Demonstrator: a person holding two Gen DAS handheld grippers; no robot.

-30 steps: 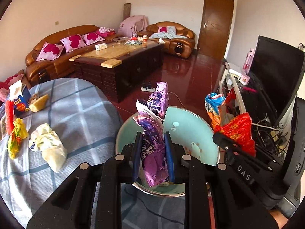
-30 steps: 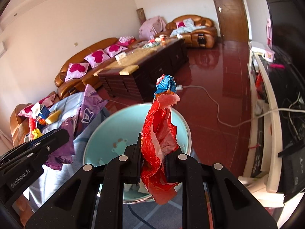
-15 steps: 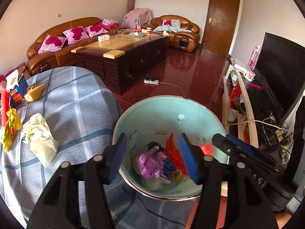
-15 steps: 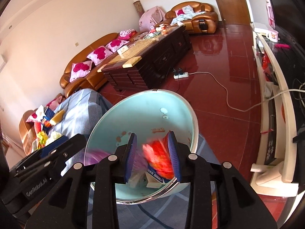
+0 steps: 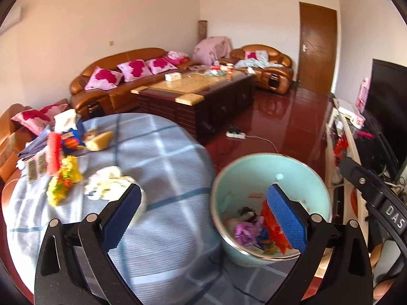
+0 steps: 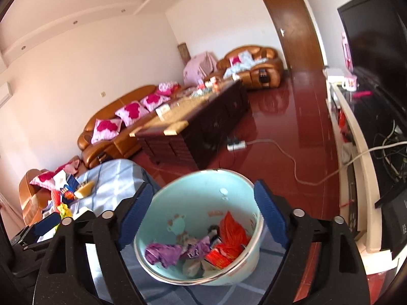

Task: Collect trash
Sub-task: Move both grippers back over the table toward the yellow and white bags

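Observation:
A light-green trash bin stands at the right edge of the blue plaid table. Inside lie a purple wrapper and a red wrapper; both show in the right wrist view too, purple and red, in the bin. My left gripper is wide open and empty, above the table left of the bin. My right gripper is wide open and empty over the bin. A crumpled white-yellow wrapper, a yellow wrapper and a red packet lie on the table's left.
A blue snack bag and a yellow scrap lie at the table's far left. A dark coffee table, brown sofas, a power strip on the red floor and a TV stand lie beyond.
Both grippers opened and dropped the purple and red wrappers into the bin. The left gripper has since swung left toward the table; both jaws opened wider.

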